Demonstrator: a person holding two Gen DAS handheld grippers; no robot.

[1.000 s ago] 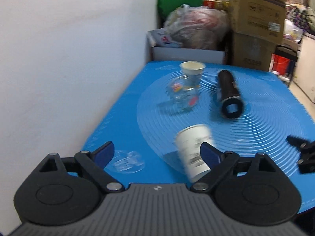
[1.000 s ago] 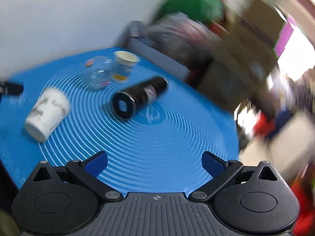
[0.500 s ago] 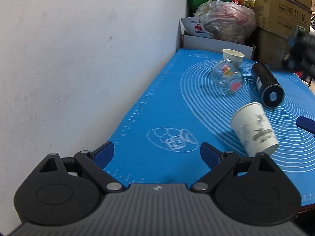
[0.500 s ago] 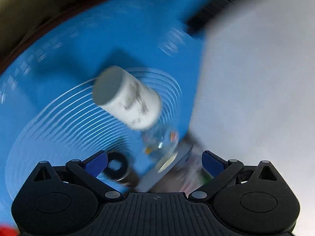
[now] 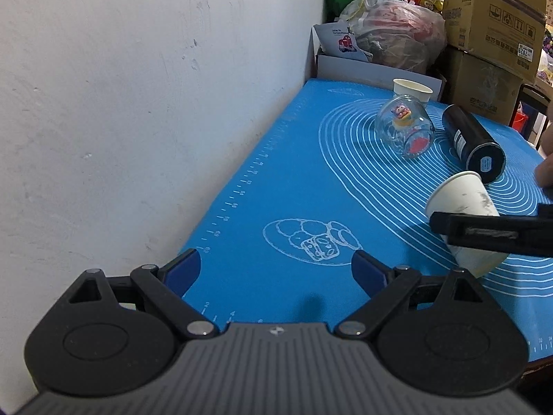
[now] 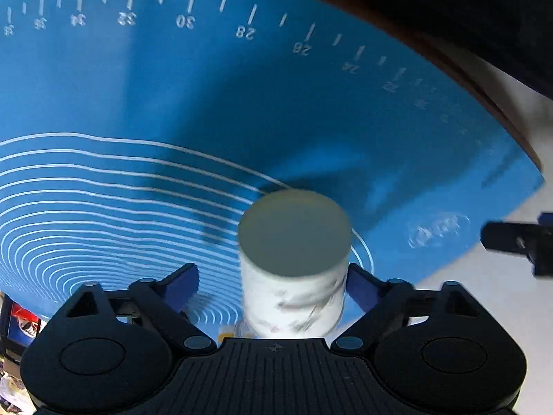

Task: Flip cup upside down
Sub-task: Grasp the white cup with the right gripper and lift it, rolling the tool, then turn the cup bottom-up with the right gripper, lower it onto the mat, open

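Observation:
A white paper cup [image 5: 463, 204] with dark print lies on its side on the blue mat [image 5: 297, 180], its base toward the near edge. My right gripper [image 6: 273, 280] is open and straddles the cup [image 6: 293, 263]; the flat base faces the camera and the blue pads [image 6: 361, 282] stand beside its wall. One black finger of the right gripper [image 5: 490, 231] crosses the cup in the left wrist view. My left gripper [image 5: 276, 269] is open and empty, low over the mat's near left corner.
A small glass jar [image 5: 404, 128] and a black cylinder [image 5: 473, 141] lie on the mat behind the cup, with another paper cup [image 5: 411, 90] upright beyond. A white wall [image 5: 121, 103] runs along the left. Boxes [image 5: 490, 10] and bags [image 5: 397, 31] stack past the far edge.
My right gripper has swung over and down onto the lying cup, which now sits between its fingers. My left gripper has drifted slightly toward the wall.

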